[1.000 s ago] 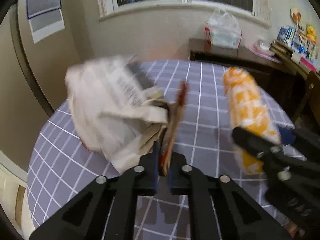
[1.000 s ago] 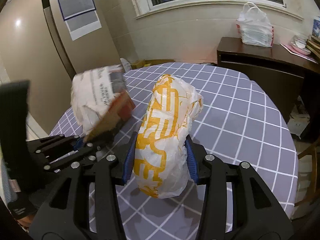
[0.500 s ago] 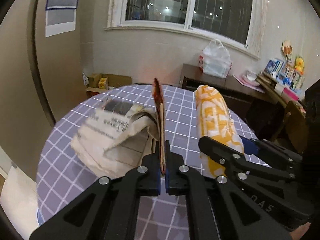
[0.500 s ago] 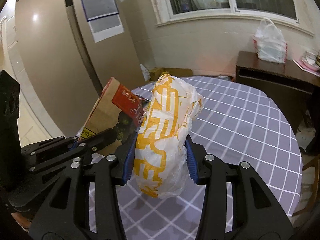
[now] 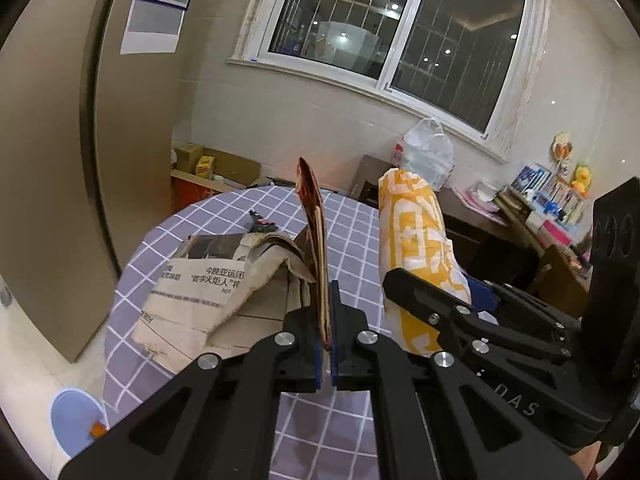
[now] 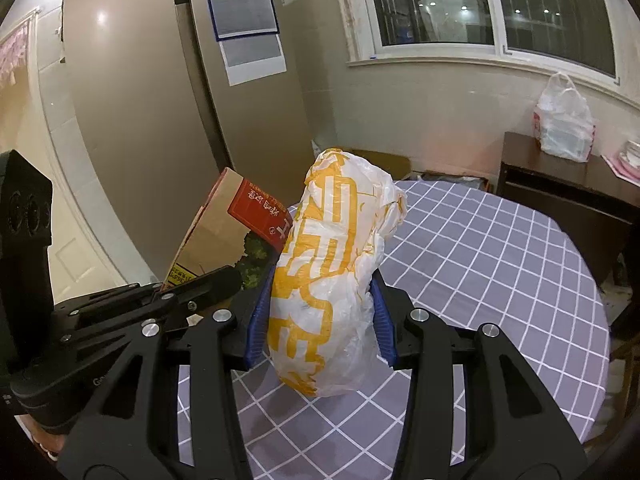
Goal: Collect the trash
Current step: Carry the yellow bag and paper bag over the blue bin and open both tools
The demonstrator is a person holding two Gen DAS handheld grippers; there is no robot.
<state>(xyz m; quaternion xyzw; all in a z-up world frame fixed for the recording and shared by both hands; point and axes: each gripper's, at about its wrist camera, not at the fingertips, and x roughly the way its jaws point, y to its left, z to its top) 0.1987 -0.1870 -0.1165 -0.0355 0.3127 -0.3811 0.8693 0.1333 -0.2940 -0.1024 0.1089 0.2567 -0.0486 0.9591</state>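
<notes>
Checked lilac cloth is covering the round surface (image 6: 500, 264), which is filling the lower right of the right wrist view and the centre of the left wrist view. Against it, the white-and-yellow plastic bag (image 6: 332, 272) is being held off the surface by the right gripper (image 6: 320, 332), its fingers (image 6: 258, 328) pressing on both sides of the bundle's lower part; its long axis is running up and away from the fingers towards the top centre of the frame. Just to its left, the flattened cardboard box (image 5: 316, 240) with crumpled newspaper (image 5: 208, 284) hanging from it is being pinched edge-on by the left gripper (image 5: 326, 340), whose fingers are clenched tight on the card's lower edge, the sheet standing upright above them.

Both loads are judged to be carried side by side, near each other but not clearly touching. A pale blue bin (image 5: 76, 420) is showing on the floor at the lower left of the left wrist view, beside the surface's edge, below and to the left of the left gripper, which is the nearer one. The surface's rim is lying between the loads and that bin. A small dark scrap (image 5: 260, 222) is being left on the cloth behind the newspaper.
</notes>
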